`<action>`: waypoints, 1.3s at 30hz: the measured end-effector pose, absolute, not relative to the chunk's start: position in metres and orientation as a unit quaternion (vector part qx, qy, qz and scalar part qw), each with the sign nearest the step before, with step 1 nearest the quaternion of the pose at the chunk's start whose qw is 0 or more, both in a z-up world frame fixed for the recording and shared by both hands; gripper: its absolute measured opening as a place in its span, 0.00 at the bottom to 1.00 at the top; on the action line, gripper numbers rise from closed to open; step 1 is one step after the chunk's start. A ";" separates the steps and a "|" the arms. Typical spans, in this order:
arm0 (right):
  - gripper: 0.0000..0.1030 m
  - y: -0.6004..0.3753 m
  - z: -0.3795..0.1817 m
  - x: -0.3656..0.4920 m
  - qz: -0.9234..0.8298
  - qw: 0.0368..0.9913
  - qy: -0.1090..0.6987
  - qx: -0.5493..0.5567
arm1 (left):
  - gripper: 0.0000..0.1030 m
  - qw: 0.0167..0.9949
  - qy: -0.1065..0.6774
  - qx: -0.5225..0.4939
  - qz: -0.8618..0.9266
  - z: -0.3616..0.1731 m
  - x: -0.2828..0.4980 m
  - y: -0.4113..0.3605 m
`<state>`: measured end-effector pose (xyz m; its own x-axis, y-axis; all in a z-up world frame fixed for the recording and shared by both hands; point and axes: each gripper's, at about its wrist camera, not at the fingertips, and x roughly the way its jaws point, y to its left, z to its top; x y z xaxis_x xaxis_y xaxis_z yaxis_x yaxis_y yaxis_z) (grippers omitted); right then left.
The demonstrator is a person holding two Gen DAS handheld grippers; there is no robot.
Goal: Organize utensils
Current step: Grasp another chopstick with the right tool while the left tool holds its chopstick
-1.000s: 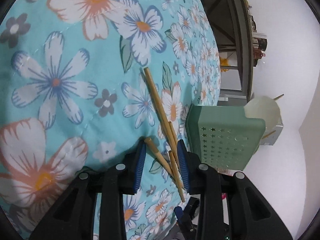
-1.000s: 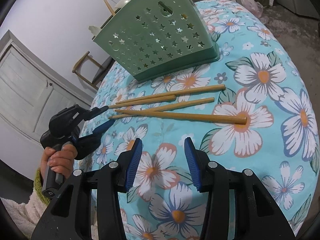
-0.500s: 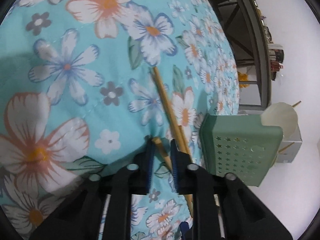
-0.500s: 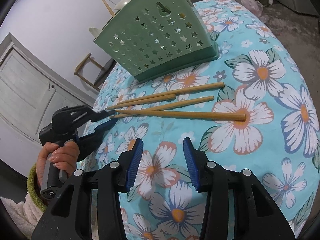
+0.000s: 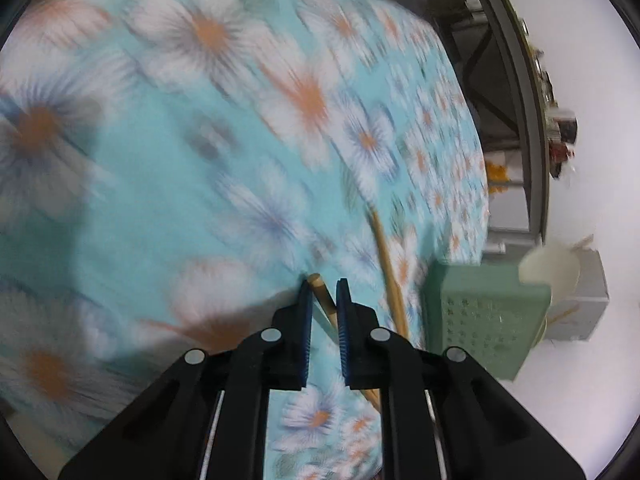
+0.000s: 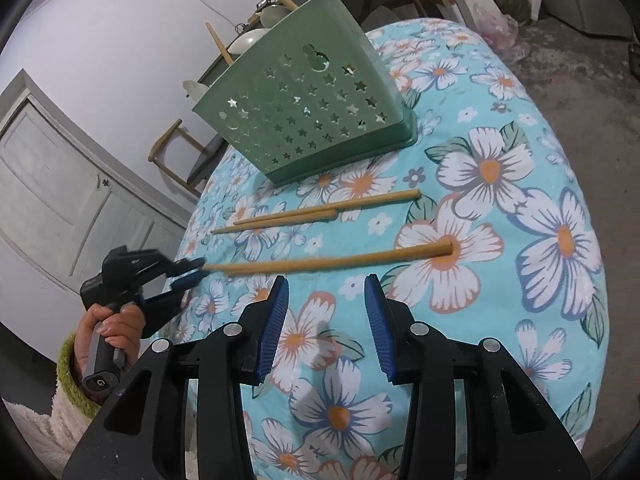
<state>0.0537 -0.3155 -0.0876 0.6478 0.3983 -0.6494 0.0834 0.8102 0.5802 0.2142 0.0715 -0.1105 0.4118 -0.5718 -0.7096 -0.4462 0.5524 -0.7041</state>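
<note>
My left gripper is shut on a wooden chopstick. In the right wrist view the left gripper holds that chopstick by its thin end, lifted over the floral cloth. Two more chopsticks lie on the cloth in front of the green star-punched utensil holder. The holder also shows in the left wrist view, with a chopstick lying beside it. My right gripper is open and empty, hovering near the held chopstick.
The turquoise floral tablecloth covers a round table that drops off to a concrete floor on the right. Bowls and chopsticks stand behind the holder. A white door and a wooden chair are at the left.
My left gripper closed on one chopstick and lifted it away from the others, swinging it sideways. The left wrist view is now blurred by motion. My right gripper stayed open.
</note>
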 end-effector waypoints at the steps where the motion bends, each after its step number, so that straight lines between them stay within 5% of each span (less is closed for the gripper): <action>1: 0.38 -0.314 -0.087 0.054 0.092 0.861 0.410 0.287 | 0.11 0.701 0.535 -0.470 -0.032 -0.108 0.212 0.085; 7: 0.38 -0.287 -0.076 0.066 0.119 0.877 0.413 0.214 | 0.10 0.724 0.502 -0.473 0.022 -0.101 0.203 0.139; 21: 0.38 -0.150 -0.090 0.097 0.187 0.877 0.411 -0.165 | 0.10 0.738 0.486 -0.467 0.021 -0.104 0.204 0.149; 35: 0.04 -0.134 -0.102 0.099 0.173 0.864 0.429 -0.197 | 0.13 0.745 0.482 -0.462 0.006 -0.103 0.205 0.149; 39: 0.04 -0.147 -0.091 0.093 0.161 0.873 0.427 -0.172 | 0.13 0.741 0.486 -0.464 -0.002 -0.103 0.205 0.150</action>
